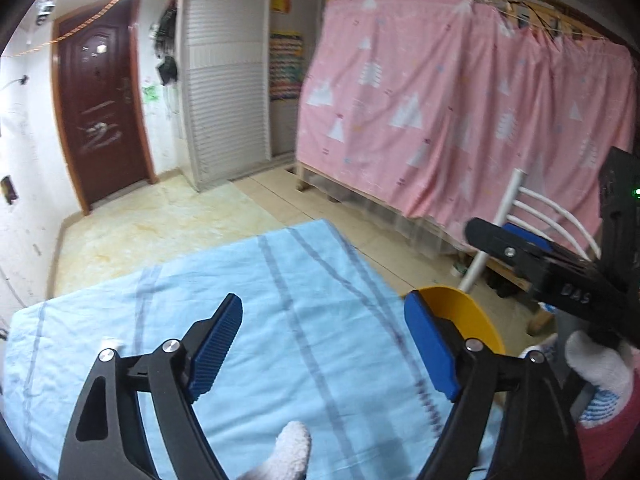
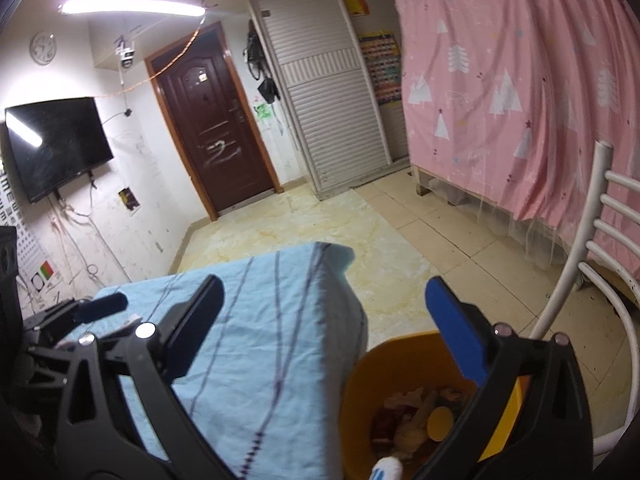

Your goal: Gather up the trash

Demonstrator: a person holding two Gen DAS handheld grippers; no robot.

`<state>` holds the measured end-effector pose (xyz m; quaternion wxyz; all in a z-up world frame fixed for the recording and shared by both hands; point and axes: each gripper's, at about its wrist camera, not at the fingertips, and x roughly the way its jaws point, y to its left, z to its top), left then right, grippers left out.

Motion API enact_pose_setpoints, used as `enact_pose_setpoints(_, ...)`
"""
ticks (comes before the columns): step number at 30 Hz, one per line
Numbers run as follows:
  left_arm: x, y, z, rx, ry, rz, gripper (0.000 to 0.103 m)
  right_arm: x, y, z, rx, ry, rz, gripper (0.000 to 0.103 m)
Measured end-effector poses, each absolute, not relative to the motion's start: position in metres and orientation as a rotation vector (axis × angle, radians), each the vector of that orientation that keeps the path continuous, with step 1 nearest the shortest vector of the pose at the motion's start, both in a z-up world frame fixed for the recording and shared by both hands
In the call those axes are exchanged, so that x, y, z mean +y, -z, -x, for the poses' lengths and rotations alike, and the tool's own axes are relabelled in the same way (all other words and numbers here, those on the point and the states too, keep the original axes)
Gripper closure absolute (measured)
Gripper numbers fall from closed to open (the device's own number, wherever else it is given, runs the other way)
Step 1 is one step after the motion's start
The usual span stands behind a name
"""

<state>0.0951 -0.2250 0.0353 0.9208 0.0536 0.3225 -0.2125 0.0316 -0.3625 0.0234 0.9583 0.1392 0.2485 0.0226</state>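
Note:
A yellow trash bin (image 2: 360, 384) stands on the floor by the table's right corner and holds mixed trash (image 2: 416, 416), wrappers and a yellow round piece. Its rim also shows in the left wrist view (image 1: 472, 312). My right gripper (image 2: 326, 332) is open and empty, its right finger over the bin's rim. My left gripper (image 1: 324, 344) is open and empty above the blue cloth on the table (image 1: 280, 300). The right gripper's body (image 1: 560, 268) shows at the right of the left wrist view, and the left gripper (image 2: 80, 312) at the left of the right wrist view.
A white metal chair (image 2: 592, 264) stands right of the bin. A pink curtain (image 2: 520, 80) covers a bunk bed behind it. Tiled floor (image 2: 304, 224) runs to a brown door (image 2: 216, 120) and a slatted wardrobe (image 2: 332, 100). A TV (image 2: 56, 148) hangs on the left wall.

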Motion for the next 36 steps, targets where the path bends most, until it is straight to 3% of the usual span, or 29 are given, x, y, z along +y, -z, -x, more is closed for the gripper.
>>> enact_pose_setpoints(22, -0.069, -0.046, -0.087, 0.548, 0.165, -0.014, 0.023, -0.228, -0.031, -0.032, 0.509, -0.191, -0.133, 0.006)
enact_pose_setpoints(36, -0.009, -0.042, -0.078, 0.532, 0.09, 0.029, 0.023, -0.172, -0.03, -0.036, 0.521, -0.26, -0.067, 0.006)
